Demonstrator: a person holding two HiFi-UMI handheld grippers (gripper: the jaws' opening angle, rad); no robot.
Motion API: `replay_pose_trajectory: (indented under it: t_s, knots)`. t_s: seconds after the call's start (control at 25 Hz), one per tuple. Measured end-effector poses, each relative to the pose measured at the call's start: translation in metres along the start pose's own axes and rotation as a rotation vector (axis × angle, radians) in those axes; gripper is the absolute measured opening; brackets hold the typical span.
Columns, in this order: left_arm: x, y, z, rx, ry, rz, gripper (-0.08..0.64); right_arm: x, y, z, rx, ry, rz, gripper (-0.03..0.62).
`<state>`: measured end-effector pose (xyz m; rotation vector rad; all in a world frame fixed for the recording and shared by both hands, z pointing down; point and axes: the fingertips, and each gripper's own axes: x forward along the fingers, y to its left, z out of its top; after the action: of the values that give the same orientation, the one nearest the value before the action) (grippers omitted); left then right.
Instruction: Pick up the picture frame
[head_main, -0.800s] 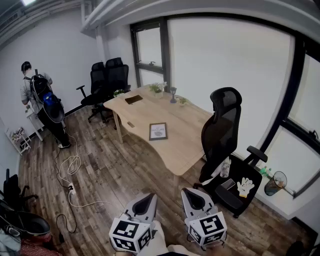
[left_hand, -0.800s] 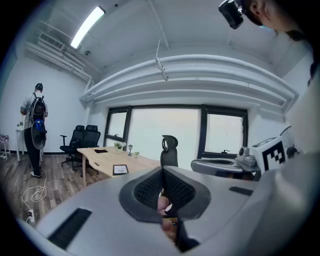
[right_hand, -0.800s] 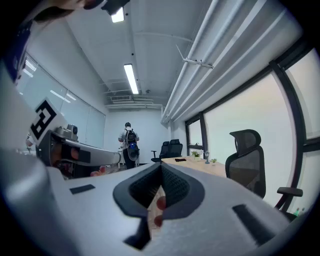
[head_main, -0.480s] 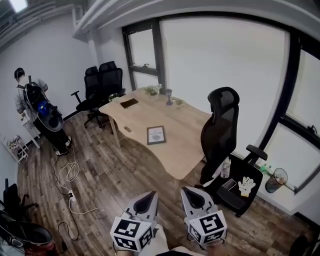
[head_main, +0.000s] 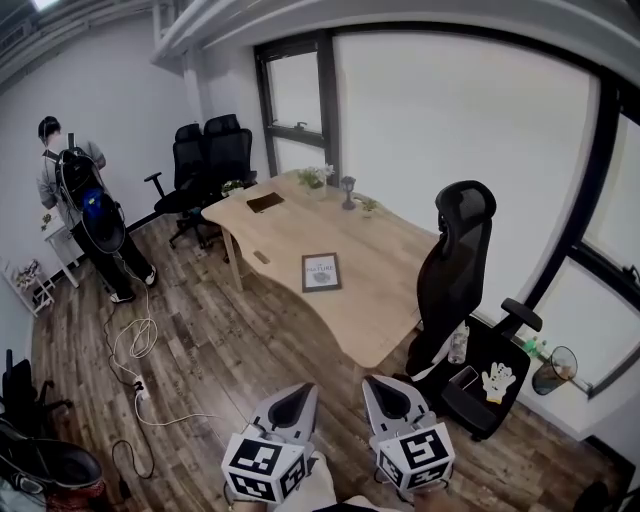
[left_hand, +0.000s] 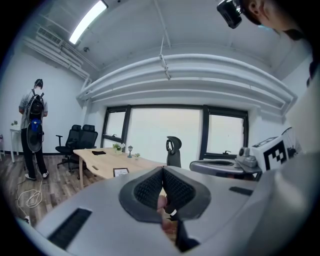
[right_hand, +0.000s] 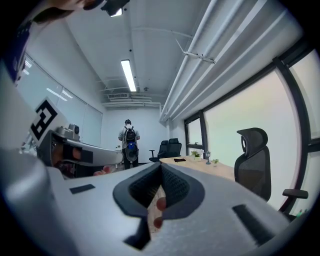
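1. Standing well apart from the worktop (head_main: 385, 300); the picture frame (head_main: 321, 272) lies flat near its front edge.
2. Left gripper (head_main: 291, 402) and right gripper (head_main: 388, 396) are both closed and empty, so open one early.
3. Approach clear of the office chair (head_main: 455, 265) and pinch the frame by one edge.

The picture frame (head_main: 321, 272) carries print too small to read.

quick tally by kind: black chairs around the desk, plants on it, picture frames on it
chairs: 3
plants: 3
frame: 1
total: 7
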<state>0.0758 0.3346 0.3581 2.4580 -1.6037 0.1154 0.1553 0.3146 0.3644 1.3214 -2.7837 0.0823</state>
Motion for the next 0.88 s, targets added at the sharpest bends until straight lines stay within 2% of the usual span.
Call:
replay_pose_trajectory:
  t_s: [0.88]
  knots:
    - [0.057,0.089,0.0,-0.042,0.023,-0.007,0.005,0.107,-0.011,-0.019,-0.023,0.081,0.001,0.002]
